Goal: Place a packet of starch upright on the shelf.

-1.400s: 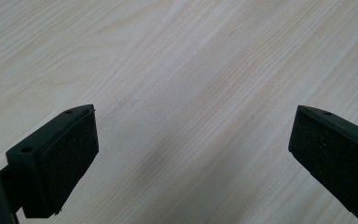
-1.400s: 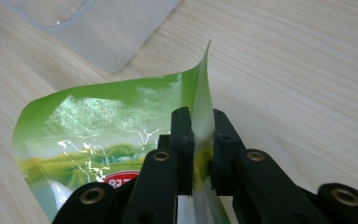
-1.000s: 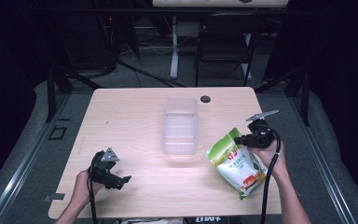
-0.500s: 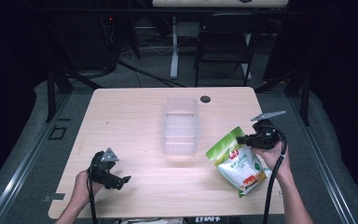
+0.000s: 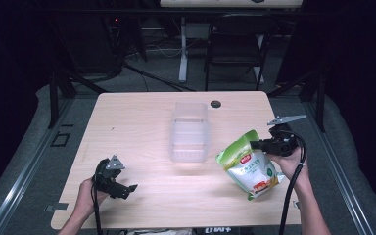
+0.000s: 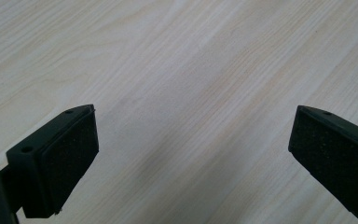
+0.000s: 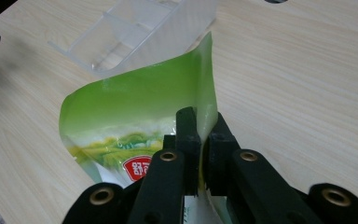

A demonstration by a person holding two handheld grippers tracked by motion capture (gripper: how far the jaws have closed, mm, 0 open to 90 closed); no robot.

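From the high view, the right tool [image 5: 259, 144] pinches the upper edge of a green snack pouch [image 5: 248, 165] at the right side of the worktop [image 5: 137, 122], the pouch's lower end resting near the front edge; a clear plastic container [image 5: 190, 131] sits at the centre, just left of the pouch. The left tool [image 5: 127, 188] lies low at the near left, well apart from both. In the left gripper view its jaws are spread wide over bare wood, holding nothing. In the right gripper view the jaws are pressed together on the pouch's [image 7: 135, 116] thin top seam, the film curling beside them, with the container [image 7: 135, 32] beyond. The likely step is carrying the pouch toward the container; doing it well means keeping a firm pinch on the seam, lifting until the bottom clears the worktop, and moving slowly so the hanging weight does not swing or slip.
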